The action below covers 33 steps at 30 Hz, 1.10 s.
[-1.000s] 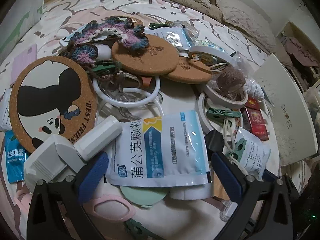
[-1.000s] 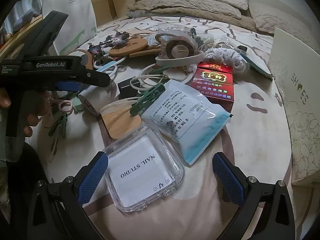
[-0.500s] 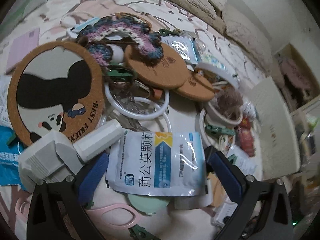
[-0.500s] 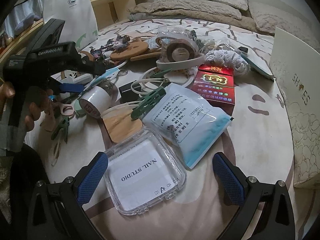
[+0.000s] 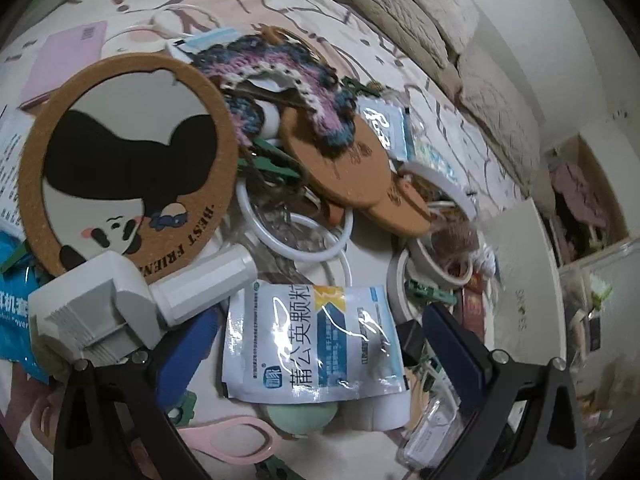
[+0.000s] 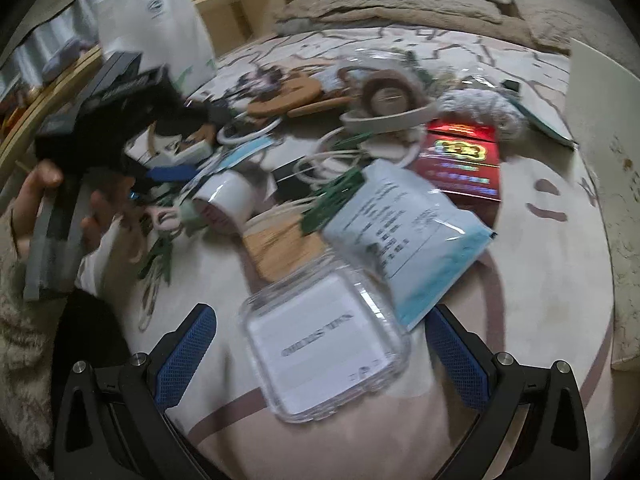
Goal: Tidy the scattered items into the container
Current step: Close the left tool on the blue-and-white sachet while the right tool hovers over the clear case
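In the left wrist view, my left gripper (image 5: 320,344) stands open with a white and blue medicine sachet (image 5: 312,340) lying between its blue fingers. In the right wrist view, my right gripper (image 6: 320,360) is open over a clear plastic nail case (image 6: 324,348), which sits between its fingers. The white shoe box (image 6: 600,152) stands at the right edge and shows in the left wrist view as the same shoe box (image 5: 520,272). A hand holds the left gripper (image 6: 176,170) low over the pile at the left.
The bed is covered with clutter: a panda cork coaster (image 5: 120,168), a white charger (image 5: 92,312), white rings (image 5: 296,236), a crochet piece (image 5: 280,68), a red carton (image 6: 460,160), a blue-edged packet (image 6: 408,232), green pegs (image 6: 336,196) and a tape roll (image 6: 228,200).
My left gripper has tilted and pushed in, so the sachet now lies deeper between its fingers. My right gripper has moved closer to the clear case; its view is blurred.
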Tool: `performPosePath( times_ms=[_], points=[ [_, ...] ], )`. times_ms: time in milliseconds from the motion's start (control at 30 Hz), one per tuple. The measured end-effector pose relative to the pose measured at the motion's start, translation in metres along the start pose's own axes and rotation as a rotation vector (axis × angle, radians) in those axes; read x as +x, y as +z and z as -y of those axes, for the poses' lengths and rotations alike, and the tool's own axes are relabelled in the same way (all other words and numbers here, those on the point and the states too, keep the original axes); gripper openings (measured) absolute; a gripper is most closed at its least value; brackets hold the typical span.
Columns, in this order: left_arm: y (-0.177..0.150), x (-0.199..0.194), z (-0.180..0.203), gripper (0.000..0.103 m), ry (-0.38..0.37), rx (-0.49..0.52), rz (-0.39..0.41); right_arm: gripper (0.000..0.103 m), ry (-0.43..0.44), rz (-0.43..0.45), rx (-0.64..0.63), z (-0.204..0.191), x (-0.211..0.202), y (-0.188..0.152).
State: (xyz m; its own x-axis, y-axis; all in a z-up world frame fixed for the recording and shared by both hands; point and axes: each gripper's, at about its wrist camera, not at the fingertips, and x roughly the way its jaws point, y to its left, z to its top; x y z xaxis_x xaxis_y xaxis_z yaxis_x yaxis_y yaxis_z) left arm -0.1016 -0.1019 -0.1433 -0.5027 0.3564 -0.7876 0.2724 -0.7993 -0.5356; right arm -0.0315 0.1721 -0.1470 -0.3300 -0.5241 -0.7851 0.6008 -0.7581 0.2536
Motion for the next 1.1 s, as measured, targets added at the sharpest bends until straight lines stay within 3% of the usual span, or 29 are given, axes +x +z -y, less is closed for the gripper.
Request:
performPosePath(
  times_ms=[233, 400, 567, 1100],
  points=[
    [-0.003, 0.002, -0.008, 0.103, 0.011, -0.087, 0.018, 0.103, 0.003, -0.039, -0.054, -0.007, 0.004, -0.001],
    [-0.006, 0.010, 0.005, 0.103, 0.092, -0.035, 0.029, 0.103, -0.001, -0.070, -0.090, -0.015, 0.005, -0.002],
    [-0.009, 0.016, 0.013, 0.103, 0.160, 0.011, 0.038, 0.103, 0.085, -0.111, -0.143, -0.029, 0.007, -0.007],
    [-0.019, 0.034, 0.033, 0.103, 0.310, 0.121, 0.063, 0.103, 0.010, -0.071, -0.193, -0.036, 0.012, -0.011]
  ],
)
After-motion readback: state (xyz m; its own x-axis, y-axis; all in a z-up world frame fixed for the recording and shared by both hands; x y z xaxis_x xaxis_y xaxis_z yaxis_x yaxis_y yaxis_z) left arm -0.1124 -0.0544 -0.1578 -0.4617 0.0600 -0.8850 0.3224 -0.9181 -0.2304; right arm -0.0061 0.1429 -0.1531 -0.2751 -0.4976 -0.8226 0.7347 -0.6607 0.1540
